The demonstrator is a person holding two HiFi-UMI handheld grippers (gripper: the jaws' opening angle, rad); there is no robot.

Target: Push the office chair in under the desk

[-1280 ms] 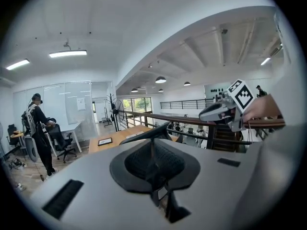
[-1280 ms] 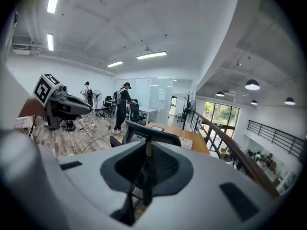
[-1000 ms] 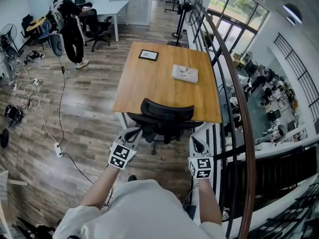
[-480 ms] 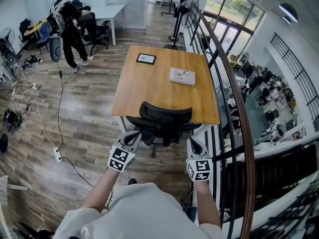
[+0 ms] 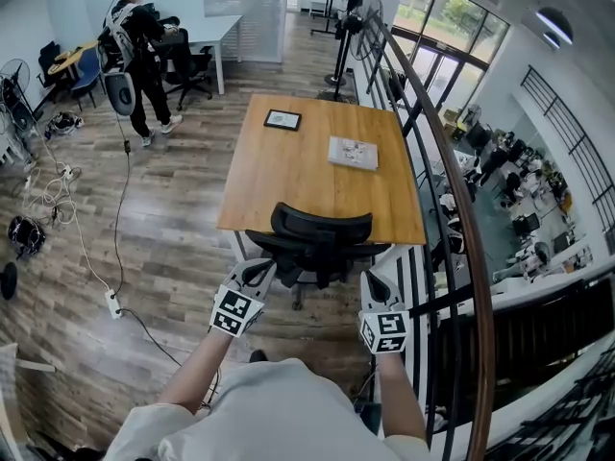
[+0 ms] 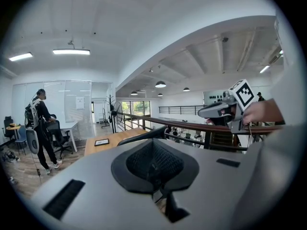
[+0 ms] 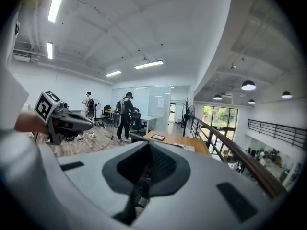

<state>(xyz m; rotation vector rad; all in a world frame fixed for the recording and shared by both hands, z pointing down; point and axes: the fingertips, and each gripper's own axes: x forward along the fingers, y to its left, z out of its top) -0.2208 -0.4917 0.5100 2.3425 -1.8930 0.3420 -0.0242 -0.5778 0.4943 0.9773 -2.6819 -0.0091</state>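
A black office chair (image 5: 322, 236) stands at the near edge of the wooden desk (image 5: 307, 171), its seat partly under the top and its backrest just outside it. My left gripper (image 5: 258, 271) is shut and empty, close behind the chair's left armrest. My right gripper (image 5: 374, 280) is also shut and empty, behind the chair's right side. I cannot tell whether either touches the chair. In the left gripper view the shut jaws point over the chair back (image 6: 144, 134) toward the desk (image 6: 108, 145). The right gripper view shows the desk (image 7: 180, 141) ahead.
A tablet (image 5: 283, 119) and a stack of papers (image 5: 353, 153) lie on the desk. A railing (image 5: 450, 209) runs close along the right. A power strip and cables (image 5: 113, 301) lie on the floor at left. A person (image 5: 139, 60) stands at far left by other chairs.
Both grippers stay shut behind the chair, which keeps its place at the desk. The view has shifted slightly, and the person at the back has moved a step.
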